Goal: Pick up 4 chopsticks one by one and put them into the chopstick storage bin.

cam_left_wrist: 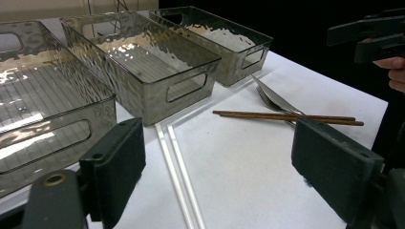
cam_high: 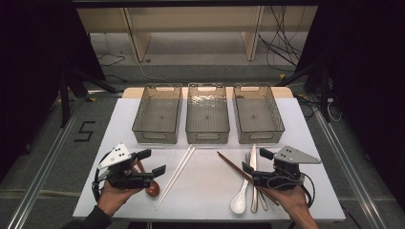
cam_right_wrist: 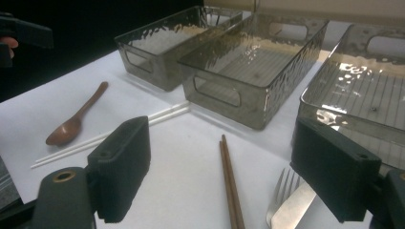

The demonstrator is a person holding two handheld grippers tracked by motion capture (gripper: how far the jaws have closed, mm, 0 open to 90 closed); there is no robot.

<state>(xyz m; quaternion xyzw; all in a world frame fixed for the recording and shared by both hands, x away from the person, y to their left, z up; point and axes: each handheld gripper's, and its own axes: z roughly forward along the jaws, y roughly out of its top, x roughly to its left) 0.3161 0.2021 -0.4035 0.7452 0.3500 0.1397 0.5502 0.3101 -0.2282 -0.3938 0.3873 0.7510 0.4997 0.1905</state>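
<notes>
High view: left gripper (cam_high: 152, 161) at 8 o'clock, jaws wide and empty; right gripper (cam_high: 254, 161) at 4 o'clock, likewise wide and empty. The brown chopsticks (cam_high: 247, 177), fork (cam_right_wrist: 282, 195) and knife (cam_high: 253, 162) lie just under the right gripper — the white chopsticks (cam_high: 175, 175) at centre. Three empty bins (cam_high: 207, 114) stand at 12 o'clock. Recommended: straddle one pair of chopsticks squarely at mid-length, lower until the jaws near the table (cam_high: 210, 191), then close — avoid catching adjacent cutlery.

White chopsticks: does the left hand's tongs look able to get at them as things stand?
Probably yes. The left tongs stand open, and the white chopsticks lie bare on the table just ahead of them, nothing lying across. The brown wooden spoon lies beside them, apart.
</notes>
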